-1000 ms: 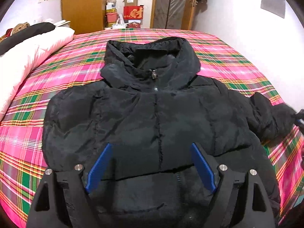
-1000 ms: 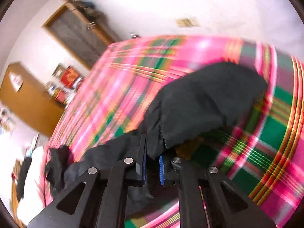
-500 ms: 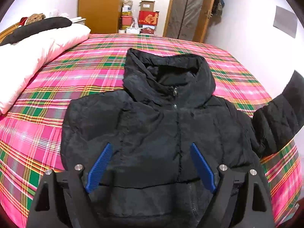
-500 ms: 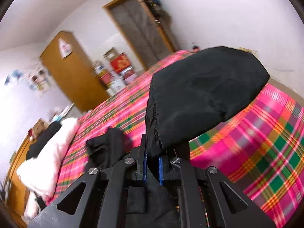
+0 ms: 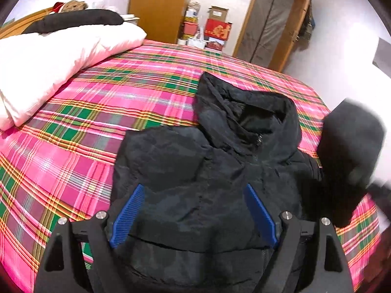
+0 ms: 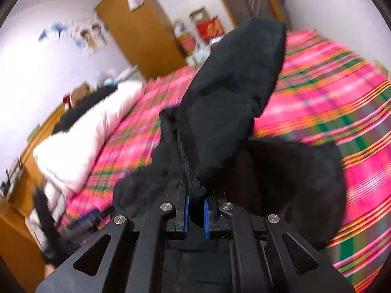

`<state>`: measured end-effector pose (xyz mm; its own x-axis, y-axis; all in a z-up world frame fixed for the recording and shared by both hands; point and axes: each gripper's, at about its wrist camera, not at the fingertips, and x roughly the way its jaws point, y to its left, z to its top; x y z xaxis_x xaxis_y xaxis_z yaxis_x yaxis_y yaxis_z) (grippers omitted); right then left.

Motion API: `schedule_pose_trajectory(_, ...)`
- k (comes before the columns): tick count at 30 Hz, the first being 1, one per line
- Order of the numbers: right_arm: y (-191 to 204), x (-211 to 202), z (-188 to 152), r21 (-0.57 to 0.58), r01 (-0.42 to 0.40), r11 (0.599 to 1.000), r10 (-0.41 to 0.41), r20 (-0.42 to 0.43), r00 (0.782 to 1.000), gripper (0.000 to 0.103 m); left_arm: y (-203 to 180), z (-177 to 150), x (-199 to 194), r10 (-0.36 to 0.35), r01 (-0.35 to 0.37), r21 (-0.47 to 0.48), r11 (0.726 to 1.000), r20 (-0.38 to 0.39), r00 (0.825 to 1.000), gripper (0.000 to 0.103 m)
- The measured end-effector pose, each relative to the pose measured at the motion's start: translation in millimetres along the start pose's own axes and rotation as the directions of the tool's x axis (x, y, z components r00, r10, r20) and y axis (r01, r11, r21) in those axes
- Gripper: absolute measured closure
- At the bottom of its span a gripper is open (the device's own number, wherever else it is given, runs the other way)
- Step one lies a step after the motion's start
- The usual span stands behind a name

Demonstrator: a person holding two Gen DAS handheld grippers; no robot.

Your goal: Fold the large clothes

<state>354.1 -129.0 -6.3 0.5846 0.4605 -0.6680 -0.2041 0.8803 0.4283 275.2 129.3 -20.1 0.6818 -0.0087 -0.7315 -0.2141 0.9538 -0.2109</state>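
A black hooded puffer jacket (image 5: 207, 175) lies front up on the pink plaid bed (image 5: 102, 102), hood pointing to the far side. My left gripper (image 5: 193, 193) hovers open above the jacket's lower front, nothing between its blue pads. The jacket's right sleeve (image 5: 349, 156) is lifted off the bed at the right edge of the left wrist view, blurred. In the right wrist view my right gripper (image 6: 195, 204) is shut on that sleeve's cuff (image 6: 195, 183), and the sleeve (image 6: 234, 92) stands up in front of the camera above the jacket body (image 6: 288, 178).
A white duvet (image 5: 53, 66) with a dark garment (image 5: 73, 22) on it lies along the bed's left side. Beyond the bed stand a wooden wardrobe (image 5: 158, 7), stacked boxes (image 5: 215, 29) and a wood-framed door (image 5: 271, 24). A white wall (image 5: 342, 56) runs along the right.
My right gripper has lifted the sleeve off the bed and swung it up and in toward the jacket body. My left gripper has drifted sideways above the jacket, staying open.
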Motion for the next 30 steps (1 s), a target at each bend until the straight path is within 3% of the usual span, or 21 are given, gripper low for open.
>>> schedule_pose_trajectory(4, 1, 52, -24, -0.007, -0.002, 1.000, 0.001, -0.101, 0.995, 0.094, 12, 5, 1, 0.007, -0.007, -0.036, 0.999, 0.006, 1.000, 0.018)
schedule_pose_trajectory(7, 1, 76, -37, 0.004, 0.003, 1.000, -0.003, -0.153, 0.988, 0.088, 17, 7, 1, 0.009, -0.009, -0.051, 0.999, 0.003, 1.000, 0.018)
schedule_pose_trajectory(10, 6, 81, -39, -0.008, -0.022, 1.000, 0.021, -0.160, 0.987, 0.072, 19, 8, 1, 0.011, -0.010, -0.057, 0.998, 0.006, 1.000, 0.018)
schedule_pose_trajectory(14, 17, 70, -38, -0.042, -0.074, 0.996, 0.067, -0.157, 0.985, 0.042, 21, 10, -1, 0.006, -0.005, -0.067, 0.998, 0.011, 1.000, 0.018)
schedule_pose_trajectory(22, 21, 36, -30, -0.064, -0.122, 0.991, 0.114, -0.112, 0.987, 0.042, 23, 10, 2, -0.060, 0.059, -0.088, 0.994, -0.009, 0.998, 0.017)
schedule_pose_trajectory(25, 5, 22, -29, -0.045, -0.088, 0.995, 0.085, -0.082, 0.993, 0.042, 21, 8, 12, -0.117, 0.110, -0.115, 0.987, -0.055, 0.992, 0.017)
schedule_pose_trajectory(27, -15, 8, -26, -0.017, -0.052, 0.999, 0.051, -0.047, 0.998, 0.042, 14, 2, 25, -0.167, 0.152, -0.124, 0.980, -0.121, 0.978, 0.017)
schedule_pose_trajectory(30, -56, -13, -22, 0.055, 0.028, 0.998, -0.028, 0.003, 1.000, 0.042, 1, -8, 43, -0.174, 0.156, -0.099, 0.983, -0.204, 0.963, 0.017)
